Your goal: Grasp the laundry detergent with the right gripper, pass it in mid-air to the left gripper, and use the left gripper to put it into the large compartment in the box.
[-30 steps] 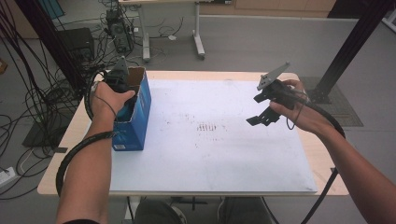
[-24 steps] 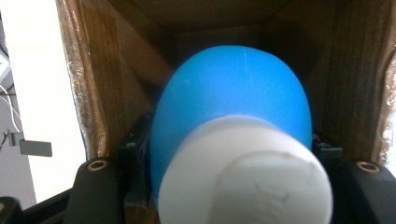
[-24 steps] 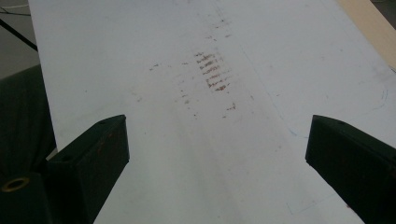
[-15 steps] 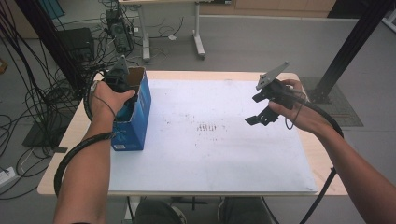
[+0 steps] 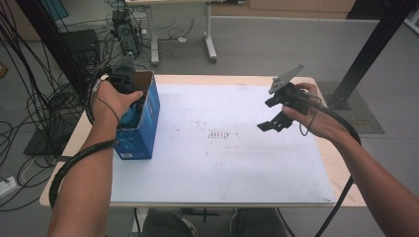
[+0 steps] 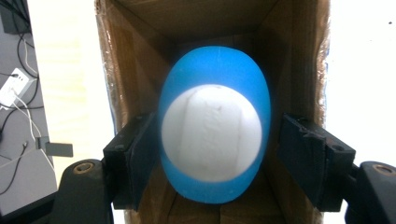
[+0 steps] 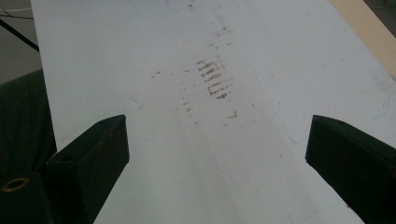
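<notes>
We are watching the left gripper working at the upper left of the high view, dipping into the open top of a blue box. In the left gripper view a blue-and-white egg-shaped object is sitting mid-frame inside the box's brown cardboard walls. The jaws have just been opening; the egg is between them, the left pad just beside it and a gap showing at the right, so we are judging it released into the box.

The right gripper is hovering right of centre above the white mat, jaws spread wide, pinching nothing, likely keeping clear.

Count: we are seeing one box, one egg, one mat, two grippers.
</notes>
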A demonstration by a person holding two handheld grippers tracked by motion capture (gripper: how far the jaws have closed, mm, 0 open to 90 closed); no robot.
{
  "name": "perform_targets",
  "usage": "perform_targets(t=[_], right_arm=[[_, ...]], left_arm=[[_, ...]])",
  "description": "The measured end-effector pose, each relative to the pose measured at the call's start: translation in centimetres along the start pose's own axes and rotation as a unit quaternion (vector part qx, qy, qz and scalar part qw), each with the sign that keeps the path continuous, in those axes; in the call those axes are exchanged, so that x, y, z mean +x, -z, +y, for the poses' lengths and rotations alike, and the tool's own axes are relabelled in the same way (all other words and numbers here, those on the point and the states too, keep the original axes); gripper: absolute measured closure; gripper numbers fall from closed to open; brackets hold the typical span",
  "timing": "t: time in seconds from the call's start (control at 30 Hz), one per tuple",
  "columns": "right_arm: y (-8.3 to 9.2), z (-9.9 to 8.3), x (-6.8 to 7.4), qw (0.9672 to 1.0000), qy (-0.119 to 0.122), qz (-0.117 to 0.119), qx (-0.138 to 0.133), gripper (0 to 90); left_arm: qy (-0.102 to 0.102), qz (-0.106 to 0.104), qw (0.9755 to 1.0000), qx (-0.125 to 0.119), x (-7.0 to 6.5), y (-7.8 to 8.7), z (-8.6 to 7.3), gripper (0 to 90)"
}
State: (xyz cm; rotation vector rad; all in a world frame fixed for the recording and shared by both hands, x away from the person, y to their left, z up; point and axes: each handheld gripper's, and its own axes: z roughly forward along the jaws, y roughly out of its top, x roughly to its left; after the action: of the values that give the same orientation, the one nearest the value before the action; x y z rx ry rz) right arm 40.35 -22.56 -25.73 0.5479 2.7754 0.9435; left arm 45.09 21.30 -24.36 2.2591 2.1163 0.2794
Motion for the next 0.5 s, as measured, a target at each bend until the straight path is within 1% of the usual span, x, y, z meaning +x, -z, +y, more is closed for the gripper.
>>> perform_targets(t=[0.07, 0.1, 0.17, 0.2, 0.23, 0.27, 0.37, 0.4, 0.43, 0.5], right_arm=[[0.0, 0.0, 0.0, 1.0, -0.001, -0.001, 0.0, 6.1], [0.0, 0.1, 0.0, 1.0, -0.002, -0.001, -0.001, 6.1], [-0.1, 0.1, 0.0, 1.0, -0.003, -0.001, -0.001, 6.1], [-0.1, 0.2, 0.0, 1.0, -0.003, -0.002, 0.0, 6.1], [-0.1, 0.2, 0.0, 1.0, -0.003, -0.002, 0.001, 6.1], [-0.1, 0.2, -0.1, 1.0, -0.005, -0.003, 0.002, 6.1], [0.0, 0.2, -0.1, 1.0, -0.007, -0.005, 0.004, 6.1], [0.1, 0.3, -0.2, 0.9999, -0.01, -0.006, 0.004, 6.1], [0.1, 0.3, -0.2, 0.9999, -0.01, -0.006, 0.004, 6.1], [0.1, 0.4, -0.4, 0.9999, -0.012, -0.006, 0.007, 6.1]], left_arm=[[-0.003, 0.005, 1.0, 0.001, 0.0, 0.3, -0.1, 29.7], [-0.005, 0.003, 1.0, 0.001, -0.1, 0.4, -0.2, 29.7], [-0.009, 0.007, 0.9999, -0.004, -0.1, 1.1, -0.4, 29.6], [-0.009, 0.007, 0.9999, -0.004, -0.1, 1.1, -0.4, 29.5], [-0.01, 0.008, 0.9999, -0.009, -0.2, 1.7, -0.5, 29.4], [-0.01, 0.008, 0.9999, -0.009, -0.2, 1.7, -0.5, 29.1], [-0.011, 0.006, 0.9998, -0.016, -0.3, 2.7, -0.7, 27.9], [-0.011, 0.0, 0.9997, -0.022, -0.5, 3.4, -0.9, 27.7], [-0.011, 0.0, 0.9997, -0.022, -0.5, 3.4, -0.9, 27.4], [-0.015, -0.004, 0.9994, -0.029, -0.8, 3.9, -1.0, 27.0]])
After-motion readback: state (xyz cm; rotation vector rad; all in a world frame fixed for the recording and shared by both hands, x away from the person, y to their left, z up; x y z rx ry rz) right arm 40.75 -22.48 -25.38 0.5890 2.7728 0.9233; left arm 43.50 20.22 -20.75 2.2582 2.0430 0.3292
